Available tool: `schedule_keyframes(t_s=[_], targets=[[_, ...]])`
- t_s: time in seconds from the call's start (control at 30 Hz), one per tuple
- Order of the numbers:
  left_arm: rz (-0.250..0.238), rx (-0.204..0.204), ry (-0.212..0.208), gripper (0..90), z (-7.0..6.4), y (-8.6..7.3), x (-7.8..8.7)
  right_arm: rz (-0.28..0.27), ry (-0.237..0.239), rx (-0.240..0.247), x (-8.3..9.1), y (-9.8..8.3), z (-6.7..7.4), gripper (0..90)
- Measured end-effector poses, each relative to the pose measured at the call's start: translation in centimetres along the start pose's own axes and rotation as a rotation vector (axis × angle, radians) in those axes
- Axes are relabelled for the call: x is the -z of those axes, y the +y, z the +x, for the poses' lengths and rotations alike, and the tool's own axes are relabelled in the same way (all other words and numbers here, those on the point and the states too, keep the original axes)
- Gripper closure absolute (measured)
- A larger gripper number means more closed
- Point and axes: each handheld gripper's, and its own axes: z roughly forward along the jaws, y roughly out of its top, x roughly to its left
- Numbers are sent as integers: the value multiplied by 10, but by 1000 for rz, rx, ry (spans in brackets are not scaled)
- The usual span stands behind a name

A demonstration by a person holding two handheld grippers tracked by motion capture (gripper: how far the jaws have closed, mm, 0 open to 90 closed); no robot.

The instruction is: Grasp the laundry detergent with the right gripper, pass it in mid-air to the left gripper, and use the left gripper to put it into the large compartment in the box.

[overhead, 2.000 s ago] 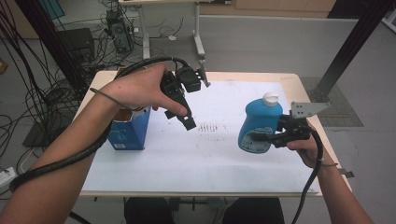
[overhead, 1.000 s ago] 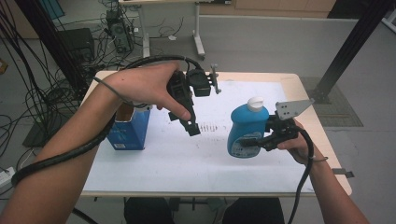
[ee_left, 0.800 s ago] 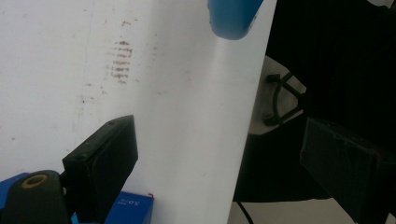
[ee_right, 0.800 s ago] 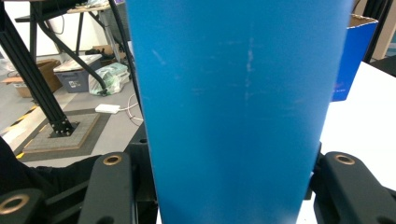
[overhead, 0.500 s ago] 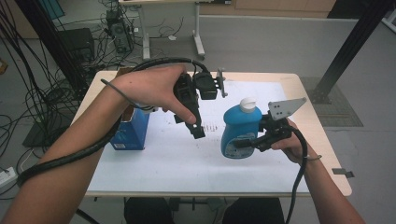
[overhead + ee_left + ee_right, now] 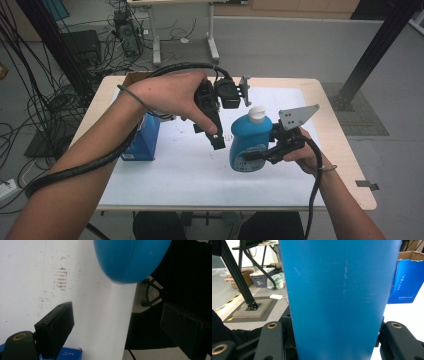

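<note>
In the high view the right gripper (image 6: 260, 152) has its 2 fingers closed on the lower body of a blue bottle (image 6: 250, 142) with a white cap (image 6: 257, 114). The bottle stands upright over the white sheet (image 6: 185, 175) that covers the tabletop (image 6: 340, 150), roughly at the middle and a little toward the person's right; whether its base touches the sheet or hangs just above it I cannot tell. The right gripper view confirms the hold: the blue wall of the bottle (image 6: 337, 297) sits squarely between the 2 black fingers (image 6: 270, 340), which press on it from either side.

The left gripper (image 6: 216, 141) hangs above the sheet just left of the bottle, pointing down (the hand wraps its body from above). Its fingers (image 6: 56, 325) are spread wide with nothing between them; past them, in the left gripper view, the rounded blue side of the bottle (image 6: 130, 260) shows against the white sheet.

A blue box (image 6: 145, 140) stands on the left part of the tabletop, partly behind the left forearm, well apart from the bottle.
</note>
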Motion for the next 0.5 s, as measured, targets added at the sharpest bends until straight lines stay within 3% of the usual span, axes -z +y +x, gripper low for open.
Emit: schedule_keyframes(t_s=[0.5], targets=[[-14, -21, -1, 118, -2, 10, -4, -5, 21, 8, -14, 2, -1, 441]])
